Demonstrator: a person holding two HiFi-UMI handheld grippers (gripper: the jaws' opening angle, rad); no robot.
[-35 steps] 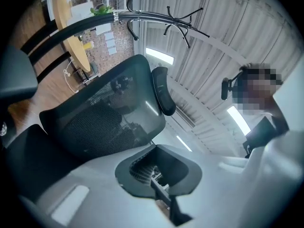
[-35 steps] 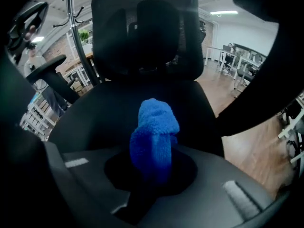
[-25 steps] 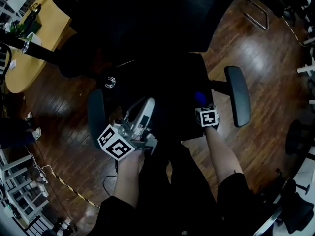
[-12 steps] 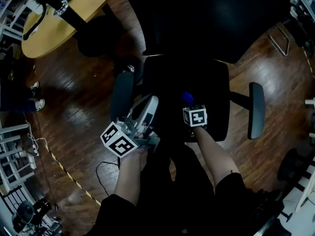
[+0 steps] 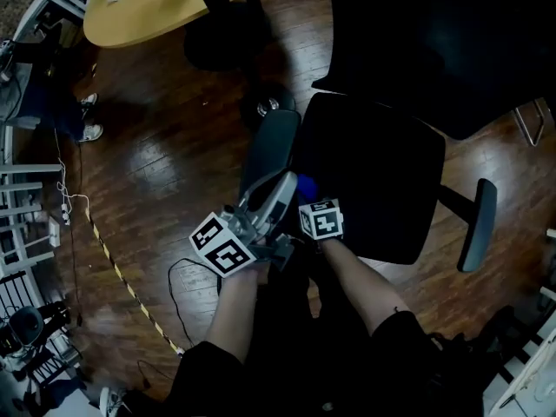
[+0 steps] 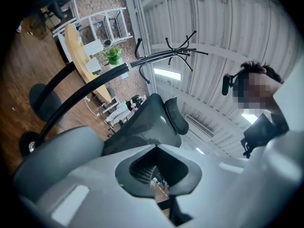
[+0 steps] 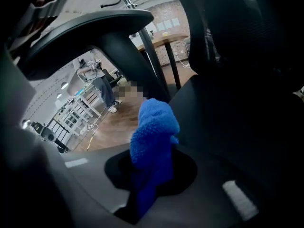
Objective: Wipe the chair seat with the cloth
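A black office chair stands under me, its seat (image 5: 373, 172) dark and flat, with a grey left armrest (image 5: 269, 150) and a right armrest (image 5: 476, 224). My right gripper (image 5: 308, 188) is shut on a blue fuzzy cloth (image 7: 154, 141), held at the seat's front left corner by the left armrest (image 7: 90, 27). The cloth (image 5: 307, 184) shows as a small blue spot in the head view. My left gripper (image 5: 282, 185) is raised beside the left armrest, its jaws closed together with nothing between them, pointing up toward the chair back (image 6: 142, 122).
A wooden table (image 5: 165, 7) stands at the upper left on dark wooden floor. A yellow-black cable (image 5: 122, 276) runs across the floor at left. White racks (image 5: 17, 276) line the left edge. A coat stand (image 6: 166, 56) and a person wearing a headset (image 6: 256, 108) show in the left gripper view.
The view has swung so the chair sits further right. My right gripper with the cloth has moved from mid-seat to the seat's front left corner, close to the left gripper.
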